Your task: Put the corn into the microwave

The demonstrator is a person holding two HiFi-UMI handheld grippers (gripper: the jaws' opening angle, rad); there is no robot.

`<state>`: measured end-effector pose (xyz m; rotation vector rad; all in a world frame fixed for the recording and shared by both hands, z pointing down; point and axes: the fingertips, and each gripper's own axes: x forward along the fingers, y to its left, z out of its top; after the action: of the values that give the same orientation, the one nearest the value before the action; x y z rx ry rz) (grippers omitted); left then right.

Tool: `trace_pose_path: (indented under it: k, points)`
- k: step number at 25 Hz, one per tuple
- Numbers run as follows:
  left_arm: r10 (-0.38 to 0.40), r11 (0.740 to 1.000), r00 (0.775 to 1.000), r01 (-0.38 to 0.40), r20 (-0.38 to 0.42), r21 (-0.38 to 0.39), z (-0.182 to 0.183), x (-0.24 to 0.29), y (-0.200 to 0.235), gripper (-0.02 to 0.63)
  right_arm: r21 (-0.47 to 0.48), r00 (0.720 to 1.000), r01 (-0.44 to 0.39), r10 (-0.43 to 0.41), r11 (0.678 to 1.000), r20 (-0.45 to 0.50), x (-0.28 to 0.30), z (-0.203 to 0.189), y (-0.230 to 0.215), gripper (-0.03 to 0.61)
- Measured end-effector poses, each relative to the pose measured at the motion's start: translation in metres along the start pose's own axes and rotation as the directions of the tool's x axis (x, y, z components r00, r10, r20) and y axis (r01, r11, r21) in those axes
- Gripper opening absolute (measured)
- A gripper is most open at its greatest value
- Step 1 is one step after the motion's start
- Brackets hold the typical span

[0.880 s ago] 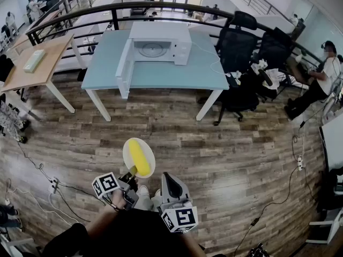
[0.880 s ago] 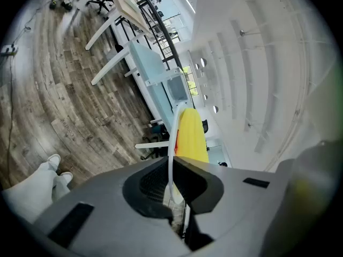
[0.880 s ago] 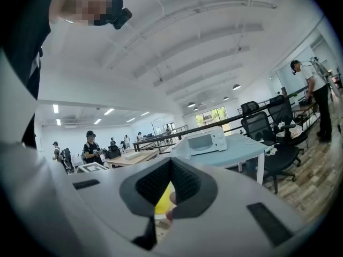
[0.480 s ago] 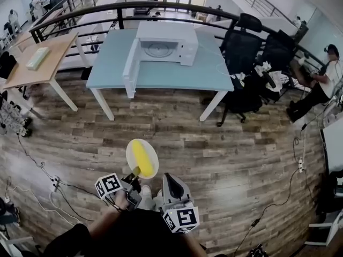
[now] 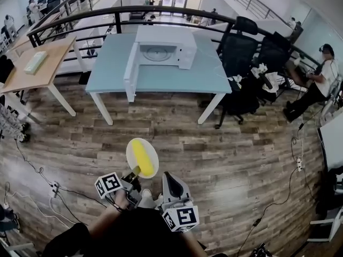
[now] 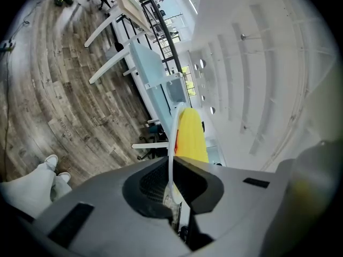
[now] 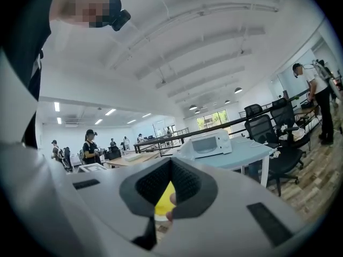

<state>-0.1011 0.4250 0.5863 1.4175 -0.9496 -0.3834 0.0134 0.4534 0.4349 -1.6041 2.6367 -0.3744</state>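
A yellow corn cob (image 5: pixel 141 158) lies on a white plate (image 5: pixel 151 166) held out over the wooden floor. My left gripper (image 5: pixel 132 174) is shut on the plate's near rim; in the left gripper view the plate edge (image 6: pixel 172 143) runs between the pads, with the corn (image 6: pixel 191 135) beyond them. Beside it to the right, my right gripper (image 5: pixel 168 176) is shut and holds nothing. The white microwave (image 5: pixel 161 48) stands on the far light-blue table (image 5: pixel 161 79) with its door (image 5: pixel 130 71) swung open to the left. It also appears in the right gripper view as the microwave (image 7: pixel 208 142) ahead.
A wooden table (image 5: pixel 37 63) stands at the far left, and black office chairs (image 5: pixel 241 47) crowd the blue table's right end. A seated person (image 5: pixel 320 76) is at the far right. Cables (image 5: pixel 32 170) trail across the floor on the left. A black railing (image 5: pixel 80 17) runs behind the tables.
The table and microwave sit slightly lower and larger in the head view, so I have come a little closer. The plate with the corn stays in the left gripper; the right gripper is unchanged.
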Motion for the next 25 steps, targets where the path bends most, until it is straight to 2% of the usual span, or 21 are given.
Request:
trace_pose_path:
  k: [13, 25]
  points:
    - [-0.004, 1.0, 0.999, 0.005, -0.035, 0.019, 0.019, 0.001, 0.004, 0.018, 0.015, 0.998, 0.053, -0.053, 0.999, 0.022, 0.015, -0.003, 0.006, 0.008]
    - [-0.007, 1.0, 1.0, 0.008, -0.027, 0.024, 0.041, 0.033, -0.001, 0.018, 0.016, 0.998, 0.055, -0.055, 0.998, 0.031, 0.043, 0.0, -0.021, 0.008]
